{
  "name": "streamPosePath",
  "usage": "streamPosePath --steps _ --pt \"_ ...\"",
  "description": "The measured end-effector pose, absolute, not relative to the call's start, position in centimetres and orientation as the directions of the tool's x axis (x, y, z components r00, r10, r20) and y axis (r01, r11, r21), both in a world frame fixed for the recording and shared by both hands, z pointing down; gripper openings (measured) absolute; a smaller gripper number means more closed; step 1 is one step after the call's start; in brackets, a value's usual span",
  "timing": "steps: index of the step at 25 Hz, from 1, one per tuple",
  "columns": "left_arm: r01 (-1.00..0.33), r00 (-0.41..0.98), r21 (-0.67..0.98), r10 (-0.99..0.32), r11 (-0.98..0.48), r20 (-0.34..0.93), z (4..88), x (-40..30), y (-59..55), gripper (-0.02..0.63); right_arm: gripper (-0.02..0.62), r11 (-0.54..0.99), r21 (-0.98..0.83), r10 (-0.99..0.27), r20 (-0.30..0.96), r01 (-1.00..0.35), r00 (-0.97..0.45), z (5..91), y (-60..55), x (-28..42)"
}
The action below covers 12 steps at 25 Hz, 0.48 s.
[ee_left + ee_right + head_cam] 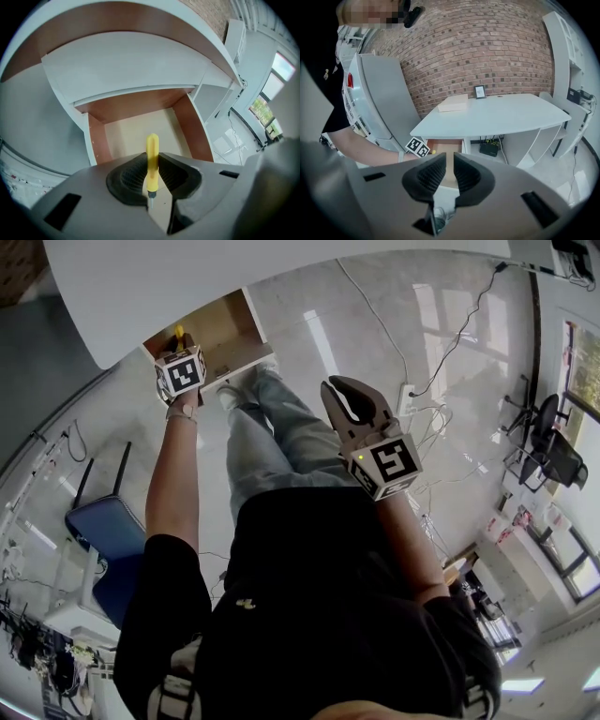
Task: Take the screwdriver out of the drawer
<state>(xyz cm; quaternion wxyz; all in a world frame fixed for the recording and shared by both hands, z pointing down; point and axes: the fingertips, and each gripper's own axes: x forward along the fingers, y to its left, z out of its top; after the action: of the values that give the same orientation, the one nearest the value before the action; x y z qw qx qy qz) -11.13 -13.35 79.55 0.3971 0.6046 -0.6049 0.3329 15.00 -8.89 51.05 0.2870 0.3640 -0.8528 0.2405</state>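
Observation:
My left gripper (179,351) is shut on a yellow-handled screwdriver (178,334) and holds it above the open drawer (228,329). In the left gripper view the screwdriver (151,161) stands upright between the pads, with its metal tip toward the camera. Below it is the drawer's bare floor (136,126), with nothing lying on it. My right gripper (343,388) hangs over the floor in front of the person's legs. Its jaws (449,161) stand a narrow gap apart with nothing between them. The drawer (443,146) shows past them.
The drawer sits under a white table (497,115) that carries a flat box (452,104) and a small frame (480,92). A black box (490,149) sits under the table. A blue chair (108,526) stands at the left. Cables (441,362) run across the floor.

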Motion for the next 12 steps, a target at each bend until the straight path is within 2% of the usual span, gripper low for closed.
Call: streamPosePath --steps 12 --pt "-0.991 0.069 0.121 -0.541 0.061 0.838 71.9 -10.7 -11.9 0.077 0.054 0.693 -0.208 -0.481 0.58 -0.691 -0.657 47.3 -11.3 12.4"
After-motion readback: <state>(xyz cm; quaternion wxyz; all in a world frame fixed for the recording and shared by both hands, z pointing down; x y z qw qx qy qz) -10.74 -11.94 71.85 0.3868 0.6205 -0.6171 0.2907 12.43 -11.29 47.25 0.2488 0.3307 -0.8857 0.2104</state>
